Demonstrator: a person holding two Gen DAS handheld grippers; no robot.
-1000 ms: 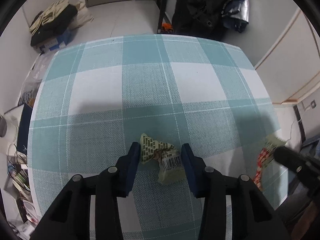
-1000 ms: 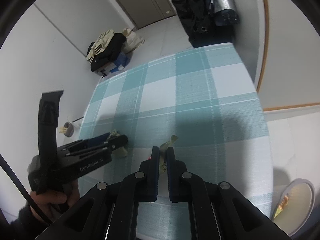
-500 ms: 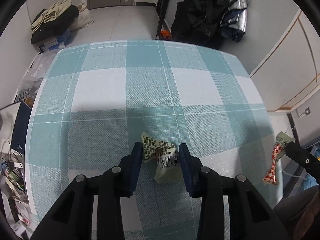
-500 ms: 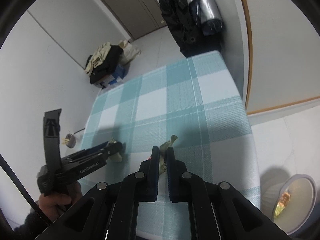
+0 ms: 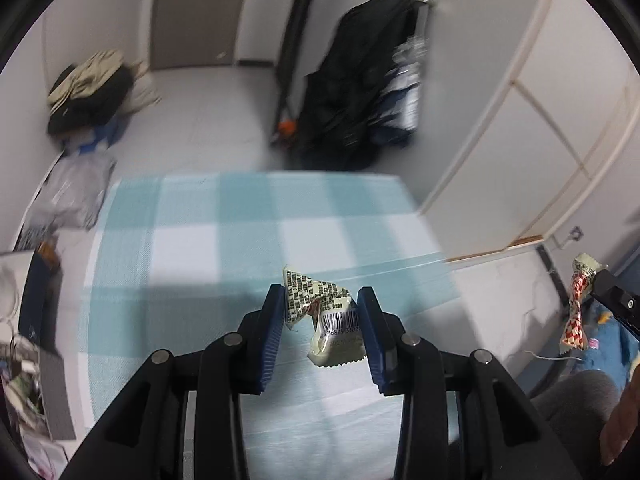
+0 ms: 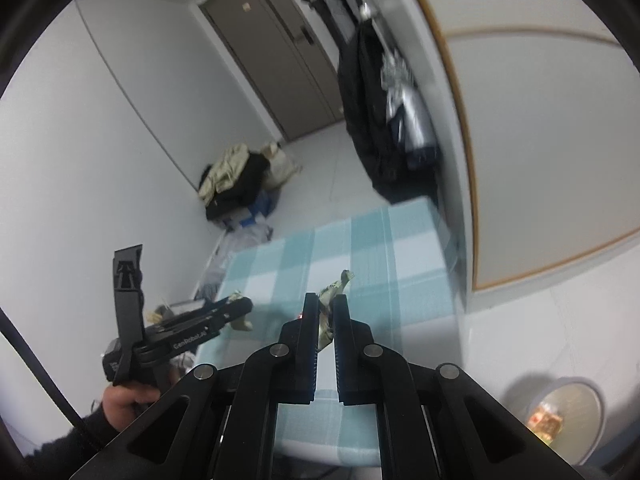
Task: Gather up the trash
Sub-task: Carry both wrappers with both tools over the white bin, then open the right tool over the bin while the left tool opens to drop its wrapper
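I have a piece of trash in each set of tongs, both lifted clear of the table. The left gripper [image 5: 322, 312] is clenched on a crumpled pale-green snack wrapper [image 5: 324, 316] with a barcode, wedged crosswise between the blue pads with its tail hanging down and forward. The right gripper [image 6: 326, 316] is pinched nearly closed on a thin twisted candy wrapper [image 6: 330, 304]; in the left wrist view its red-and-white checked body hangs long axis upright below the fingertips. What the coming move turns on, as I judge it, is the round trash bin [image 6: 568, 412] on the floor: it sits low and to the right of the right gripper, beyond the table's near corner, with some wrappers already inside, so the right hand is clearly nearer and should drop first, while the left must cross over. The table carries a teal-and-white checked cloth [image 5: 256, 232], bare where I can see it. Beyond it are a pale floor, a heap of clothes [image 6: 236, 180] by the wall, dark coats [image 5: 356, 80] hanging near a brown door [image 6: 276, 48].
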